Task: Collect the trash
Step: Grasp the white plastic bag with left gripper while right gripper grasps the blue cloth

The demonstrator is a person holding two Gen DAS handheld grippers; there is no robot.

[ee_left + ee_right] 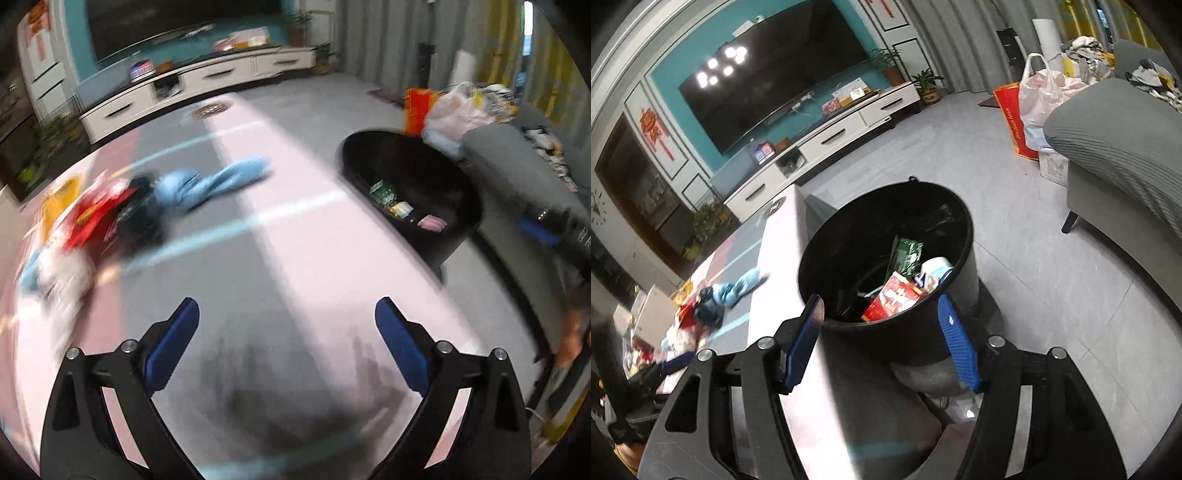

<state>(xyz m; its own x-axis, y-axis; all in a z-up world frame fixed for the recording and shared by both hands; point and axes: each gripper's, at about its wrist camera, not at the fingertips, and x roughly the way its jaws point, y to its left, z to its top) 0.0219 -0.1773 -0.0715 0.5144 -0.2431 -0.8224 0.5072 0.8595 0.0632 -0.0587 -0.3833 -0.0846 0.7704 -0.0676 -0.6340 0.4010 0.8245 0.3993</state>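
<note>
Nearest, left gripper (287, 314): jaws spread very wide, nothing between the blue pads (173, 343), only bare table (295, 258) below. Probably so wide in order to take a bulky, soft piece next. Right gripper (881, 325): jaws about half open, empty too, hanging just over the near rim of the black bin (886, 258); likely placed there because a piece goes down into the bin from this spot.

Inside the bin, already some trash: a red packet (892, 301), a green packet (907, 254), something white (934, 269). Bin standing on the floor, close against the right edge of the table, so only a short way from table to bin.

Further, on the left part of the table, the remaining trash pile (92, 221): red wrapper (88, 218), something black (140, 218), a light blue soft piece (210, 181), white and yellow bits, all blurred, exact kind not possible to tell. Well apart from both grippers, not yet collected.

Nothing on the table between left gripper and pile, so a free way. To the right of the bin, a grey sofa (1115, 147); behind it plastic bags (1041, 96) and an orange bag (1012, 114) on the floor. Far away, a white TV cabinet (827, 144), a dark television (768, 81), potted plants (927, 86). None of these in the way.
</note>
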